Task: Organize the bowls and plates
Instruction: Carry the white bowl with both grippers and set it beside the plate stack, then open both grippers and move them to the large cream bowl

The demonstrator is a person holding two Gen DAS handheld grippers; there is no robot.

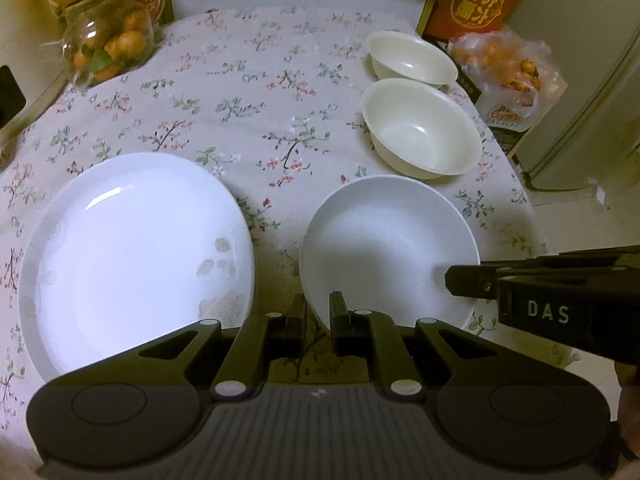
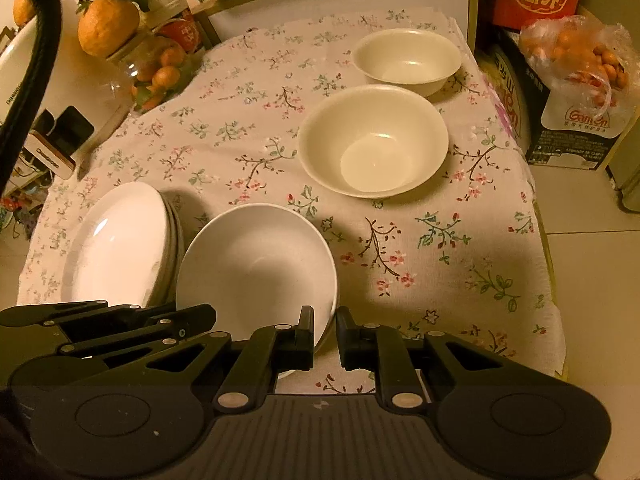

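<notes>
A white bowl point(image 1: 390, 248) is being gripped at both sides over the flowered tablecloth point(image 1: 248, 92), just beside a stack of white plates point(image 1: 136, 256). Its near left rim is being clenched between the narrow-set fingers of the left gripper point(image 1: 318, 320), and its right rim is being pinched by the right gripper point(image 2: 325, 334) (whether the bowl is touching the cloth cannot be told). Two cream bowls, a nearer one point(image 2: 374, 140) and a farther one point(image 2: 406, 60), are standing apart beyond it.
</notes>
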